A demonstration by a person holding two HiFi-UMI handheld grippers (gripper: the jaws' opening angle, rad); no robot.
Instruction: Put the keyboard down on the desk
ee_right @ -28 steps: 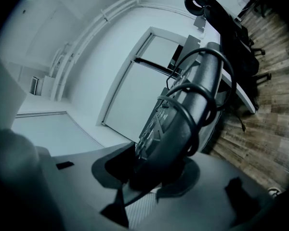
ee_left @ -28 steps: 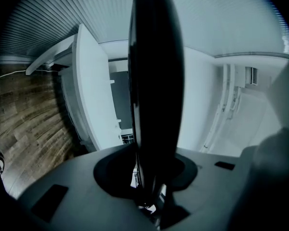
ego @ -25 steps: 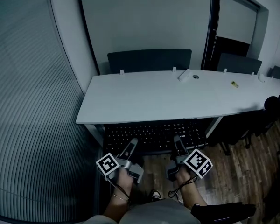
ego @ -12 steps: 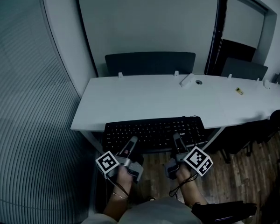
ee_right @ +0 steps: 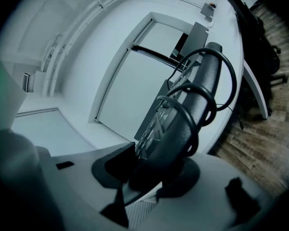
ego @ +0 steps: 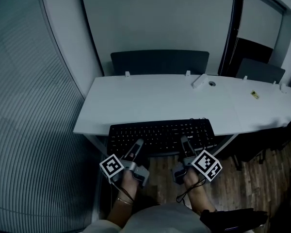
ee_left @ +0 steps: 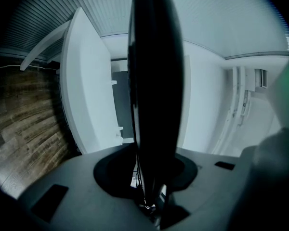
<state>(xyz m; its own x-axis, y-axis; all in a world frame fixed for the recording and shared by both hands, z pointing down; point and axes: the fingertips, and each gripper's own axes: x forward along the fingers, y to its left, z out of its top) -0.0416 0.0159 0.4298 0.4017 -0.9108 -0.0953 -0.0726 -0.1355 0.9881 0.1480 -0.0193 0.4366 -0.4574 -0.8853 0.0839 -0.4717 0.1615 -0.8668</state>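
My left gripper [ego: 137, 147] and right gripper [ego: 184, 144] have jaws clenched on the keyboard [ego: 161, 136] at its 6 o'clock edge. It runs 9-to-3, and the bench [ego: 150, 101] lies at 12.

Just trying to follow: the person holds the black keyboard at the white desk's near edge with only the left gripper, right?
No: the right gripper grips the keyboard too; the right gripper view shows it between those jaws. The left gripper does hold it, at the desk.

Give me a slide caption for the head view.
The left gripper and right gripper grip a black keyboard at the white desk's front edge.
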